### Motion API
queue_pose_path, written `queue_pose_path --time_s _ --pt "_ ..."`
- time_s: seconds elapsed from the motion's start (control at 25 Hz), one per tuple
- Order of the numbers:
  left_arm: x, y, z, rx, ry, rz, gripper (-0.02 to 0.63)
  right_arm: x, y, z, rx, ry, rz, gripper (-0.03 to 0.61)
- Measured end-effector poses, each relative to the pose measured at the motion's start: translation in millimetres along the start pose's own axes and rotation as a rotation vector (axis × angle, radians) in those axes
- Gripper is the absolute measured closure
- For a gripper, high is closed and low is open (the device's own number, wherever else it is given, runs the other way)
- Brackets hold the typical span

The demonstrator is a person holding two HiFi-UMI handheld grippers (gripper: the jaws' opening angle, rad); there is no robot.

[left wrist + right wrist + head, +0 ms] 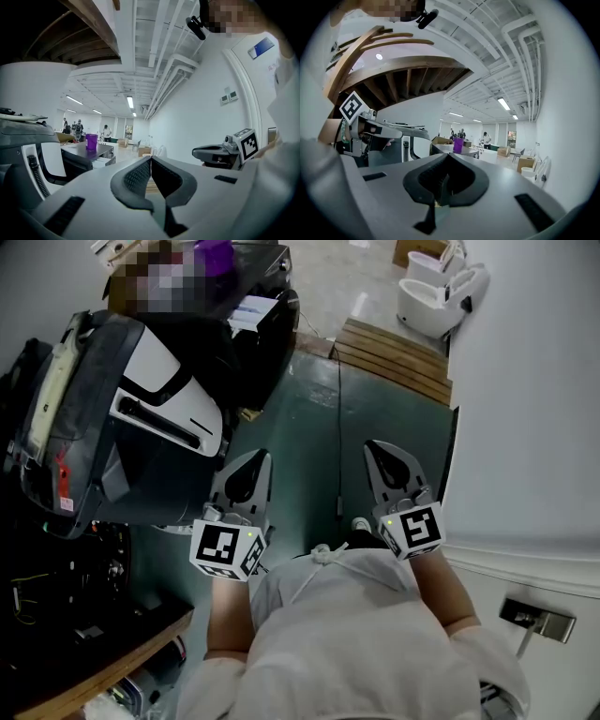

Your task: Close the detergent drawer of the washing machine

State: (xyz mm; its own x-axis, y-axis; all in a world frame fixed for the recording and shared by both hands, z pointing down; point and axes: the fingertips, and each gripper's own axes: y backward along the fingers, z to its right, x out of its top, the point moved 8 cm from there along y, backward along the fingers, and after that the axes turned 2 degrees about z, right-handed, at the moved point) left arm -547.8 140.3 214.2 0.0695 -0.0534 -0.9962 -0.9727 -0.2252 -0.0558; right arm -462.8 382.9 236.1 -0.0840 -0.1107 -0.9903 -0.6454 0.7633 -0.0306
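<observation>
Firstly, left gripper (259, 457): its jaws were pressed together with nothing between them, the ribbed pads meeting in one seam in the left gripper view (151, 160). It was held low, close in front of the person's body.
Right gripper (376, 446): its jaws were likewise closed tip to tip and it was empty, as its own view showed (447, 157). It was level with the left one, the two well apart.
Marker cubes: one sat at the back of each gripper, the left cube (228, 550) and the right cube (413, 529), both just above the person's white shirt (347, 634).
Washing machine (112, 418): a dark grey body with a white front panel, standing to the left of the left gripper and touched by neither gripper. In the left gripper view it filled the left edge (28, 154).
Detergent drawer: a long dark slot crossed the white panel (164, 424); whether the drawer was pulled out could not be told.
Floor (375, 418): dark green under both grippers, with a slatted wooden platform (394, 357) farther ahead.
Beyond: white toilets (441, 292) stood past the platform, beside the white wall (525, 399) on the right.
Desk (267, 310): dark, behind the washing machine, carrying papers and a purple cup (214, 254).
</observation>
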Motion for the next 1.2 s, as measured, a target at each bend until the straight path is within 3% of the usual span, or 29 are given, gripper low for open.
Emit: queue_pose_path --time_s 0.16,0.56,0.8,1.04,1.2 --pt "-2.1 -6.3 -5.4 0.013 0.005 -0.004 0.594 -1.3 -6.5 7.3 -0.025 0.005 -0.019 0.575" --pt "-19.4 -63.4 -15.2 0.086 0.016 -0.05 0.594 -25.6 -55.0 63.6 0.04 -0.002 -0.04 0.574" --pt "-12.5 -146.9 -19.7 0.186 0.02 -0.064 0.594 -26.5 -122.2 147.3 0.114 0.031 -0.023 0.574" --pt "-7.6 -253.0 -23.8 0.288 0.044 -0.078 0.594 -43.7 -194.7 254.3 0.181 0.013 -0.049 0.574" --pt "-15.1 -314.3 -21.8 0.332 0.077 -0.083 0.594 -57.2 -230.8 300.9 0.242 0.032 -0.084 0.574"
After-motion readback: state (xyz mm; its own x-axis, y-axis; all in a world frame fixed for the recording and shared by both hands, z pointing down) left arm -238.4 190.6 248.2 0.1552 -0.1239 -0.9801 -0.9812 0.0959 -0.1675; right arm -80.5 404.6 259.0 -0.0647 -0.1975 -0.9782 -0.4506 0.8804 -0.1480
